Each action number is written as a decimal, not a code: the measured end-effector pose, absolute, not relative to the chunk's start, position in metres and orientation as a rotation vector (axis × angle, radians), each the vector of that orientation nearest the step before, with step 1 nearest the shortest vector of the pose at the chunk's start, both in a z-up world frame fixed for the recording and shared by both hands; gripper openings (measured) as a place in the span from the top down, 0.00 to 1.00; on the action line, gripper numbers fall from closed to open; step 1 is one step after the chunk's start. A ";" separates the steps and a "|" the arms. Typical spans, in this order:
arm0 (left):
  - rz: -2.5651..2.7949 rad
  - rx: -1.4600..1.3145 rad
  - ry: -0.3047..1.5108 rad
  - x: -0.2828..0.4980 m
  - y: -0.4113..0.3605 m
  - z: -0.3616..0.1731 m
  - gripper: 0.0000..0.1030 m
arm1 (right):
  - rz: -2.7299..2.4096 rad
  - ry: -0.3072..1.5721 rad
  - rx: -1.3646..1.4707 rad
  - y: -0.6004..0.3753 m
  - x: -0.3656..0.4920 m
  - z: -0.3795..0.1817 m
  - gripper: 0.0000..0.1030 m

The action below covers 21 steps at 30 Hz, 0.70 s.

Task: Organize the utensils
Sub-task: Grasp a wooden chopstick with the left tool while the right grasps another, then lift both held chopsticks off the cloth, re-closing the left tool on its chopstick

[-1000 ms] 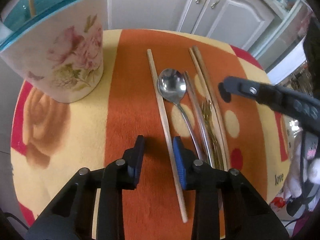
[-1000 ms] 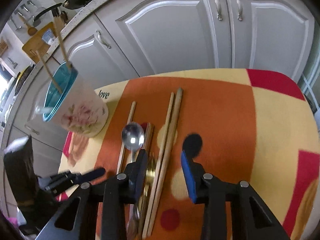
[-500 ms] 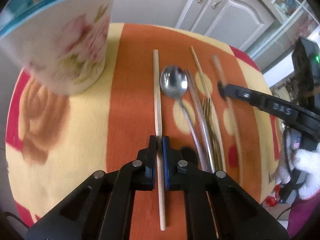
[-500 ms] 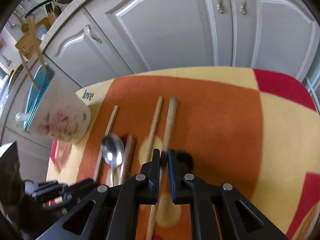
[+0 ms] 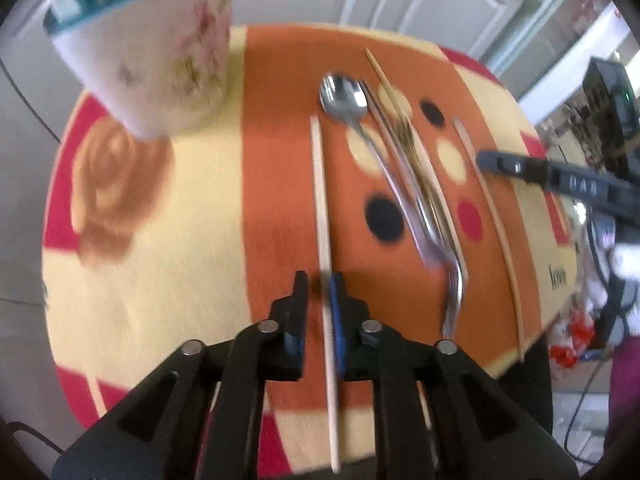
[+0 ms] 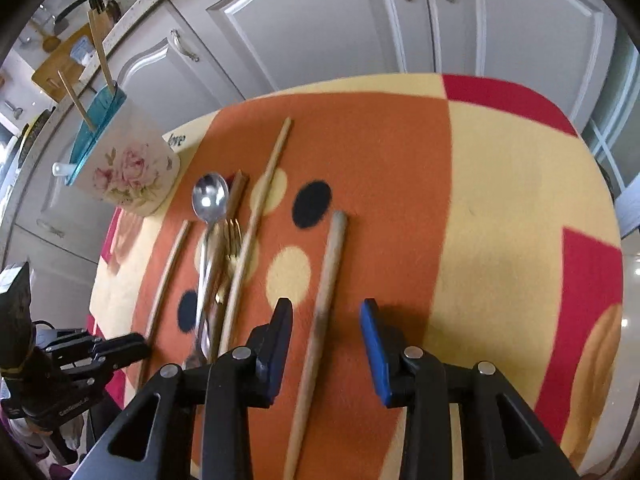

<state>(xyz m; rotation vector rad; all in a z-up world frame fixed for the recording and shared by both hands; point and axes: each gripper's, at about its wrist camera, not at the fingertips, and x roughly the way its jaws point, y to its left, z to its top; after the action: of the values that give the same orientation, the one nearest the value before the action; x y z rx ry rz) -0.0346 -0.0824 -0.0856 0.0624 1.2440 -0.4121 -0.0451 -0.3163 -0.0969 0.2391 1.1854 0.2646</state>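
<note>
Left of the spoon (image 5: 343,96), the left gripper (image 5: 319,292) tilts steeply down at the cloth (image 5: 192,208), jaws opening around a pale chopstick (image 5: 322,200). Right of the spoon, the right gripper (image 6: 325,320) tilts likewise, jaws opening, a darker chopstick (image 6: 326,280) lying loose between them.

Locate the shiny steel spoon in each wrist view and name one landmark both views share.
Left wrist view: the shiny steel spoon lies upper centre, bowl far from the camera, right of the pale wooden chopstick between the left gripper fingers.
Right wrist view: the spoon lies left of centre, bowl towards the cabinets.
Shared landmark: the rose-printed white cup with a teal inside, left of the spoon in both.
</note>
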 end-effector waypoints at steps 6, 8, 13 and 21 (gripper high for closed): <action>-0.384 0.101 1.211 0.002 -0.094 -0.087 0.82 | 0.205 1.186 0.160 -0.304 -0.022 -0.101 0.73; -0.379 0.124 1.206 0.012 -0.100 -0.091 0.82 | 0.196 1.178 0.148 -0.304 -0.018 -0.102 0.80; -0.382 0.183 1.190 0.021 -0.107 -0.092 0.94 | 0.227 1.168 0.124 -0.303 -0.013 -0.102 0.90; -0.415 0.053 1.126 0.012 -0.072 -0.046 0.95 | 0.278 1.086 0.193 -0.306 -0.030 -0.067 0.92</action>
<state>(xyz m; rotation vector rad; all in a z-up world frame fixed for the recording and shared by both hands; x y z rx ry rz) 0.0123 -0.0719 -0.0455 0.0528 1.1259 -0.4147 -0.0303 -0.3056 -0.0674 0.1930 1.0856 0.2779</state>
